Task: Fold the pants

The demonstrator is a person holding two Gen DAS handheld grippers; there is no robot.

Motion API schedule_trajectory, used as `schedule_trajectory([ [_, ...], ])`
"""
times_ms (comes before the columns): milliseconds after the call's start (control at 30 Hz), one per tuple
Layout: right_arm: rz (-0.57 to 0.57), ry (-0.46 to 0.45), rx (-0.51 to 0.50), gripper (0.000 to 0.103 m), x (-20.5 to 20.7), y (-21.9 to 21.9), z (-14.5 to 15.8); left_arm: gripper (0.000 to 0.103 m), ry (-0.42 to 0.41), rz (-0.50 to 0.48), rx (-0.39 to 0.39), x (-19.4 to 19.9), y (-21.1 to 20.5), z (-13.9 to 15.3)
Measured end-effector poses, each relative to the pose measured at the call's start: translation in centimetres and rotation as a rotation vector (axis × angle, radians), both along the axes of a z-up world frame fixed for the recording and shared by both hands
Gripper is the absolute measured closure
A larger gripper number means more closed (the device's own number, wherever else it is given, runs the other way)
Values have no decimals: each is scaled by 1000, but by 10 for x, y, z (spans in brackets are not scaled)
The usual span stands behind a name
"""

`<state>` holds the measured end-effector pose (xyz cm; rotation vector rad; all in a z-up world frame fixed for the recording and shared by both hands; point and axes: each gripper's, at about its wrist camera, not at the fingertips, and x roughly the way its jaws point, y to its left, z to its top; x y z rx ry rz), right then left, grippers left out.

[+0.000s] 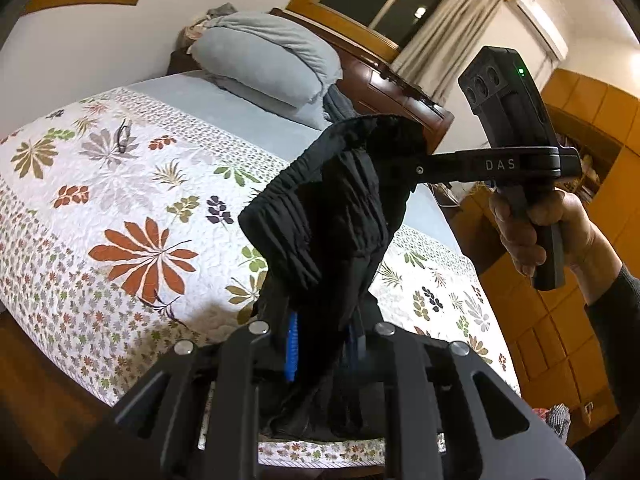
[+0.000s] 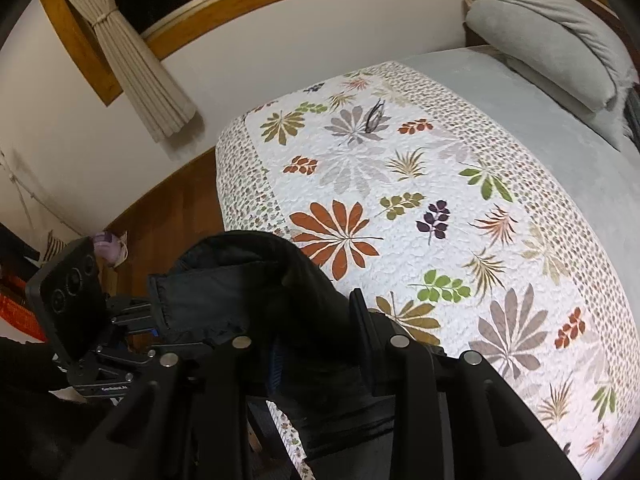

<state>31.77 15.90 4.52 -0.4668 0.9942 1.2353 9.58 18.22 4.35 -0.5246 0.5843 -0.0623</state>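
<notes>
A bed (image 1: 132,184) covered by a white quilted spread printed with rust, green and grey leaves fills both views. Above its near edge hang black pants (image 1: 340,216), soft and crumpled, their gathered elastic waistband ribbed. To the left of the bed's foot, the left claw (image 1: 324,344), matte black with blue ridged pads (image 1: 292,344), is pinched onto the fabric. To the right, the right claw (image 1: 404,168) grips the waistband's upper edge; its finger reads "DAS". A grey folded pillow (image 1: 264,60) sits at the bed's head.
</notes>
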Motion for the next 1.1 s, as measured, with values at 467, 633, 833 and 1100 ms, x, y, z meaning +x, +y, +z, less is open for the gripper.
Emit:
schedule_trajectory([
  [467,-87,-34,50,73,-3,-68,10,87,-6,-80,88,8,-50,18],
  [633,-106,-28,67,73,2,-89,8,87,-5,-103,127,13,-69,22],
  [833,-123,-29,79,73,7,-113,4,87,-4,-135,157,20,-90,22],
  [1100,-145,-23,91,73,17,-139,-5,86,0,-180,180,29,-114,18],
])
